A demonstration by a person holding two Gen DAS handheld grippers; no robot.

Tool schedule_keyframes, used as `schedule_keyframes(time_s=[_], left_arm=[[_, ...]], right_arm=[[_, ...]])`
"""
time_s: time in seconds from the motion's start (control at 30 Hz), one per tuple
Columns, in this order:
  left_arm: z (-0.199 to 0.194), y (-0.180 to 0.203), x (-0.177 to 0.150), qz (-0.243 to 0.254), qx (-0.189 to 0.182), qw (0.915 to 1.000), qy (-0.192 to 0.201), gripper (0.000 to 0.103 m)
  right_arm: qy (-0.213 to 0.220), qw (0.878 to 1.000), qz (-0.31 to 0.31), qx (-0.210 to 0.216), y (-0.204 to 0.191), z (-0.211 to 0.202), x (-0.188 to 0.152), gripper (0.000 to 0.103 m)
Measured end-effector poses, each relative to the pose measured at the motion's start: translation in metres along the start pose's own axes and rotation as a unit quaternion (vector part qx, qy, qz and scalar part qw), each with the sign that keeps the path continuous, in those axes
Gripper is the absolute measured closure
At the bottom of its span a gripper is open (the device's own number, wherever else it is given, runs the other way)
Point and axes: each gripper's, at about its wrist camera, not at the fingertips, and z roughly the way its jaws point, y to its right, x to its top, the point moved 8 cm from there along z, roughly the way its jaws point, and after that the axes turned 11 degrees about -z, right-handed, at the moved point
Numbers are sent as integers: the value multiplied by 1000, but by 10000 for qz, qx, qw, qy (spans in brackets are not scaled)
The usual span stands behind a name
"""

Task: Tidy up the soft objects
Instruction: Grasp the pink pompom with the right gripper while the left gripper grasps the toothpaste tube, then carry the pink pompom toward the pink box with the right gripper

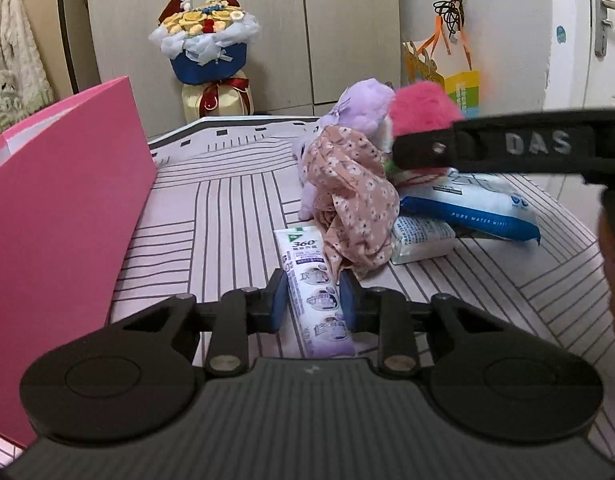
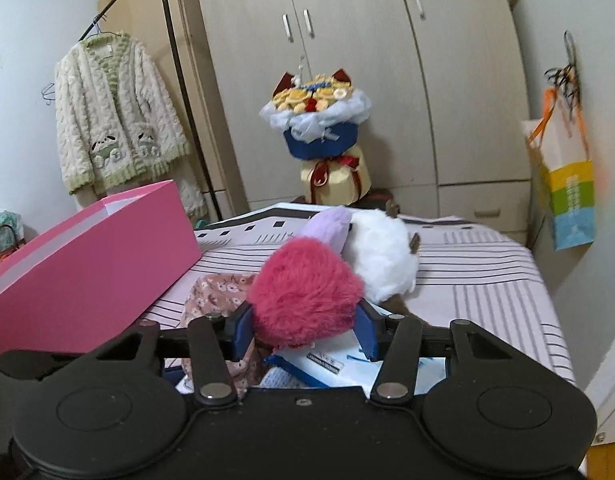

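Striped bed sheet [image 1: 235,216] carries the pile. Left gripper [image 1: 313,296] pinches the toothpaste tube [image 1: 317,292], long axis running away along its fingers. Right gripper [image 2: 305,328] clamps the pink plush [image 2: 307,288] mid-bed; pink box [image 2: 87,256] lies left, nearer the left gripper.

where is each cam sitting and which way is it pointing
Left wrist view: sits on the left gripper, looking along its fingers at a tube between them on the striped bed; the right gripper's finger shows at right.
Right wrist view: sits on the right gripper, its fingers around the pink plush.
Shared: pink box, bouquet, wardrobe, floral cloth.
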Motion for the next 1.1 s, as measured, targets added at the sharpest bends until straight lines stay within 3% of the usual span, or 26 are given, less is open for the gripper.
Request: schedule_keyframes(time_s=[0.3,0.83,1.1], left_arm=[[-13,-15,-1,-319,-70,9995,11,79],[-56,-36,-5,-602,-362,9971,285,79],[-43,-31,-18,-260,-414,9982,-339,79]], right_arm=[[9,9995,222,-223,-19,-31,-21,47],[-281,9990,357,37,-52,-54,-52,47],[-250,9992,293,-144,-52,-60,-50,47]])
